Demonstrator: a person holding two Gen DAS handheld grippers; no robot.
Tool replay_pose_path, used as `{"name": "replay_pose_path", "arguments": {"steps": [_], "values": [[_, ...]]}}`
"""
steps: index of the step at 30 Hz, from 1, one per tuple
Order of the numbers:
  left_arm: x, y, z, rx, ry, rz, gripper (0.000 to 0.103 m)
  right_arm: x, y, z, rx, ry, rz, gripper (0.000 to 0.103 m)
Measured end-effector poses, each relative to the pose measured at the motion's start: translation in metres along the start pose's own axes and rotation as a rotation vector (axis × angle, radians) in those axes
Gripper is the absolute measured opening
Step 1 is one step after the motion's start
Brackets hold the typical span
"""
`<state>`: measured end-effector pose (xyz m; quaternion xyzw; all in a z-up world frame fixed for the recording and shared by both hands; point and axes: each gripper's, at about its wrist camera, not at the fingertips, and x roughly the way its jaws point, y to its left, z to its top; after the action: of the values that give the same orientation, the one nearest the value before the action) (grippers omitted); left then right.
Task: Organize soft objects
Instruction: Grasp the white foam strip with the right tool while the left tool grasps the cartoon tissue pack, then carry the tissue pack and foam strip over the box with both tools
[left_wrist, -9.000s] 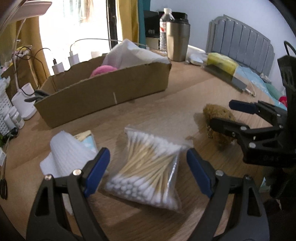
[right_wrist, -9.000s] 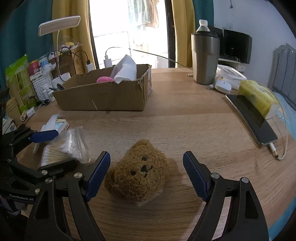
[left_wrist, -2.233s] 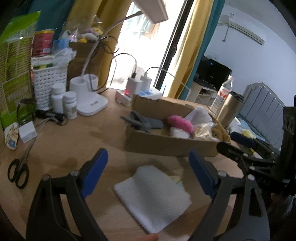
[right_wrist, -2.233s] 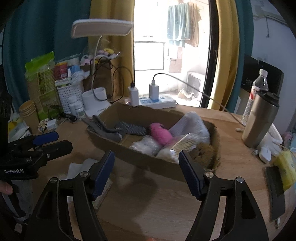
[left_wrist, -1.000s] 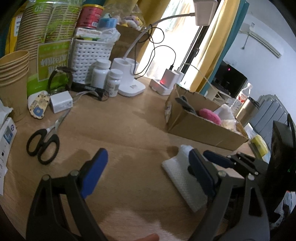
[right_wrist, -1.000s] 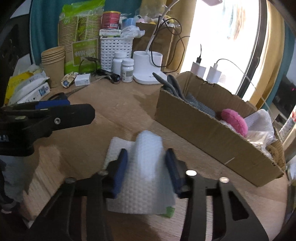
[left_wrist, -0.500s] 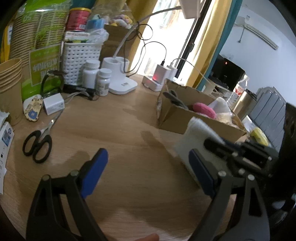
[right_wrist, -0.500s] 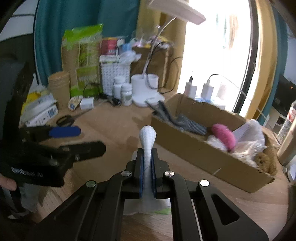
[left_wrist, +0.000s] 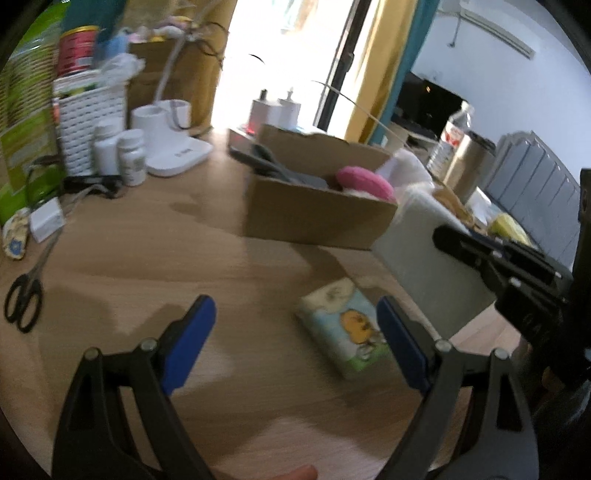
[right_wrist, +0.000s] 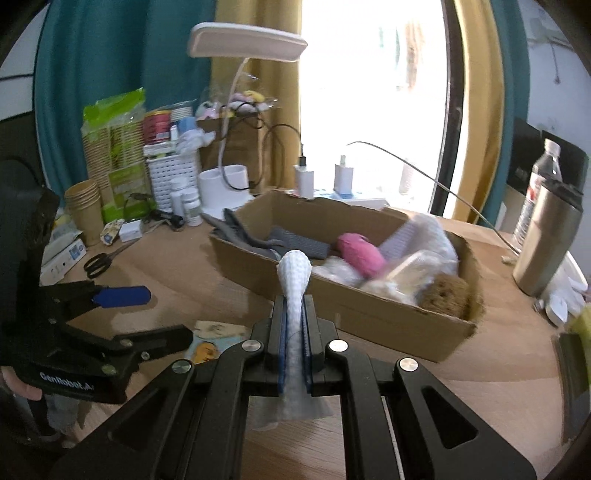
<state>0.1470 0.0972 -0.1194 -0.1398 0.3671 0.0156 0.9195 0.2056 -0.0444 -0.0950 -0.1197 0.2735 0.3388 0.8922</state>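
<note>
My right gripper (right_wrist: 294, 325) is shut on a folded white textured cloth (right_wrist: 294, 284) and holds it above the table in front of the cardboard box (right_wrist: 354, 306). In the left wrist view the cloth (left_wrist: 424, 254) hangs from the right gripper (left_wrist: 491, 254) beside the box (left_wrist: 314, 218). The box holds a pink soft thing (right_wrist: 360, 253), grey items, a cotton swab bag and a brown plush (right_wrist: 445, 291). My left gripper (left_wrist: 291, 332) is open and empty, low over the table, with a small printed tissue pack (left_wrist: 345, 328) lying between its fingers.
Scissors (left_wrist: 22, 299), pill bottles (left_wrist: 118, 157), a white basket (left_wrist: 88, 118), a lamp base (left_wrist: 173, 147) and paper cups (right_wrist: 86, 210) stand at the left. A steel tumbler (right_wrist: 546, 240) and water bottle (right_wrist: 539, 184) stand right of the box.
The right gripper has lifted the white cloth off the table and carried it toward the box. The tissue pack that lay under it now shows. The left gripper swung right.
</note>
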Motion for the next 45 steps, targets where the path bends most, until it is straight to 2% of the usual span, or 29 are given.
{"name": "replay_pose_path", "arguments": {"steps": [15, 16, 18, 19, 21, 23, 28, 34, 45], "values": [[0.044, -0.054, 0.002, 0.153, 0.128, 0.009, 0.088, -0.013, -0.039, -0.012, 0.068, -0.023, 0.005, 0.008], [0.045, -0.056, 0.002, 0.159, 0.130, 0.010, 0.085, -0.013, -0.040, -0.013, 0.069, -0.023, 0.005, 0.008], [0.046, -0.059, 0.001, 0.172, 0.132, 0.017, 0.073, -0.014, -0.043, -0.014, 0.074, -0.025, 0.005, 0.008], [0.047, -0.061, 0.001, 0.179, 0.137, 0.022, 0.071, -0.015, -0.045, -0.015, 0.077, -0.025, 0.005, 0.008], [0.050, -0.062, 0.000, 0.185, 0.149, 0.027, 0.057, -0.015, -0.047, -0.016, 0.079, -0.026, 0.004, 0.008], [0.053, -0.063, 0.000, 0.191, 0.165, 0.029, 0.051, -0.016, -0.048, -0.016, 0.081, -0.027, 0.004, 0.008], [0.053, -0.068, -0.002, 0.211, 0.172, 0.007, 0.049, -0.019, -0.048, -0.015, 0.081, -0.034, 0.003, 0.008], [0.043, -0.072, 0.000, 0.222, 0.140, -0.006, 0.049, -0.025, -0.048, -0.010, 0.066, -0.049, 0.002, 0.008], [0.013, -0.076, 0.018, 0.225, 0.023, -0.046, 0.049, -0.035, -0.048, 0.004, 0.037, -0.083, -0.008, 0.008]]}}
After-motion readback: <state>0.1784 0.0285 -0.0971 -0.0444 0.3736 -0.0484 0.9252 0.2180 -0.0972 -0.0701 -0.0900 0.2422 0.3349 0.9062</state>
